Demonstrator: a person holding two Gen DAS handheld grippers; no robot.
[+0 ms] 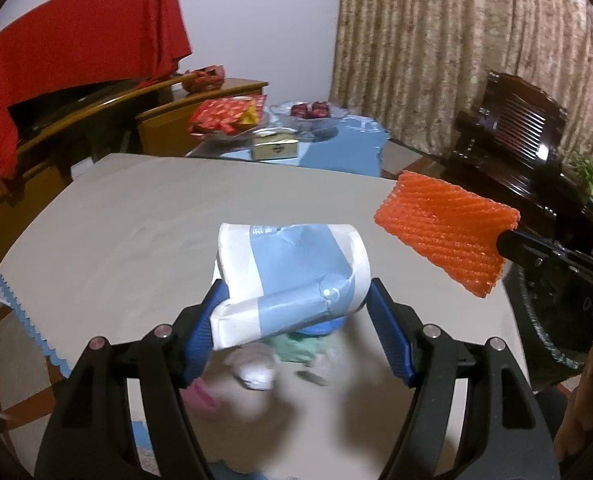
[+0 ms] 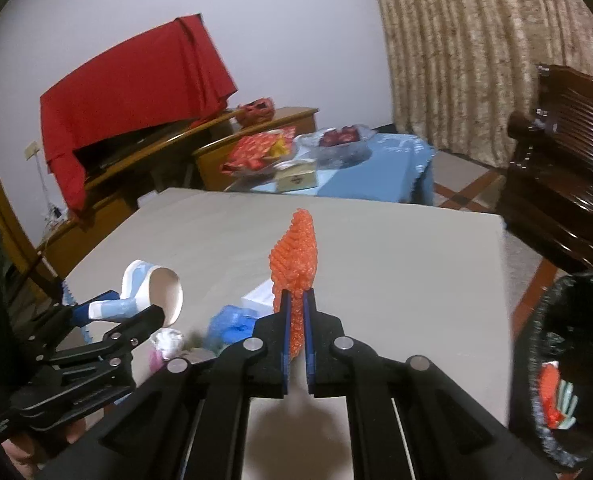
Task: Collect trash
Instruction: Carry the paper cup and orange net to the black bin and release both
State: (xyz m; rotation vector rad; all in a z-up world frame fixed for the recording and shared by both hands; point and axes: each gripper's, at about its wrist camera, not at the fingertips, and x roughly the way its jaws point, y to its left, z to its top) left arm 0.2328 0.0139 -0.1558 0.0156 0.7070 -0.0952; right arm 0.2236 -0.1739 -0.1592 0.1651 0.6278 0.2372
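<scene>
My left gripper point(image 1: 292, 300) is shut on a crumpled white and blue paper cup point(image 1: 292, 276) and holds it above the grey table point(image 1: 136, 216); the cup also shows in the right wrist view point(image 2: 148, 292). My right gripper point(image 2: 296, 304) is shut on an orange foam net point(image 2: 294, 256), which also shows at the right of the left wrist view point(image 1: 448, 232). Below both lie loose scraps: a blue wad point(image 2: 232, 322), a white wad point(image 2: 168, 340) and a pink piece point(image 1: 202, 394). A black-lined trash bin point(image 2: 564, 376) stands at the table's right edge.
A low table with a blue cloth point(image 2: 376, 176) carries a glass fruit bowl point(image 2: 336, 140), red snack packs point(image 2: 256, 148) and a small box. A dark wooden chair point(image 2: 564, 168) stands at the right. A red cloth point(image 2: 136, 88) drapes a wooden cabinet behind.
</scene>
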